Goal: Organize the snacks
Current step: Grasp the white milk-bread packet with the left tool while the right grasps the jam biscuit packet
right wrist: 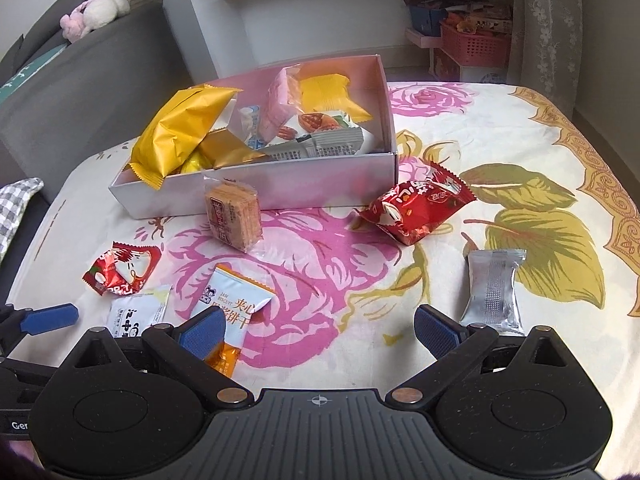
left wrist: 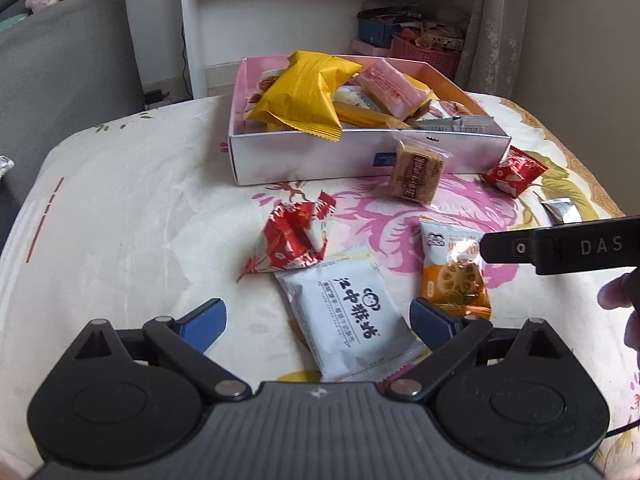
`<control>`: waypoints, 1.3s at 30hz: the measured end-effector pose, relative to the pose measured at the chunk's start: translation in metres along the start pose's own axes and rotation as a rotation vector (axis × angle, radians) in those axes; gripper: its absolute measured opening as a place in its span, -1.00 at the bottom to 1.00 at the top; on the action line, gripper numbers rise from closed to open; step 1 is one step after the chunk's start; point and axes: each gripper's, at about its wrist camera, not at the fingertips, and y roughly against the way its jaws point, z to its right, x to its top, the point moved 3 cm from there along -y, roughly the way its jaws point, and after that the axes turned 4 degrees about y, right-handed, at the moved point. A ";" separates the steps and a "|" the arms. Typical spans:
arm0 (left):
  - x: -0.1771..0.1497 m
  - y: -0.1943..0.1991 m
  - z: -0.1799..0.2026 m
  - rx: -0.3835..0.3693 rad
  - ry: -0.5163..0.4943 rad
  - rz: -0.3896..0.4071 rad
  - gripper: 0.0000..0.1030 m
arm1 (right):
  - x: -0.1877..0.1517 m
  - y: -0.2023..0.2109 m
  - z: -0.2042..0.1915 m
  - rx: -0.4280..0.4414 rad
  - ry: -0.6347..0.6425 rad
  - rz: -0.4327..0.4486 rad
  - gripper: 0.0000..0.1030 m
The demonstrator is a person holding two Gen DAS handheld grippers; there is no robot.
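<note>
Left gripper [left wrist: 316, 320] spread wide around the white packet [left wrist: 344, 320], low centre of frame, not pinching yet. Right gripper [right wrist: 316, 324] equally wide, nothing between. Packet looks light, crinkly, slippery; probably best pinched across the flat middle, gently, biscuits crack. Loose on the cloth: two red packets, one white, one orange, one silver, one clear. Box [left wrist: 304, 160] upper centre, already piled.
</note>
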 end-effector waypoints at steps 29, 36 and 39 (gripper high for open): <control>-0.005 0.004 -0.021 0.001 -0.112 -0.024 -0.05 | -0.009 -0.019 -0.051 -0.015 0.166 0.059 0.97; -0.007 0.002 -0.025 0.016 -0.100 -0.021 0.20 | -0.018 -0.017 -0.047 -0.021 0.240 0.071 0.97; -0.007 0.000 -0.029 0.023 -0.078 -0.021 0.40 | -0.021 -0.014 -0.042 -0.002 0.252 0.081 0.97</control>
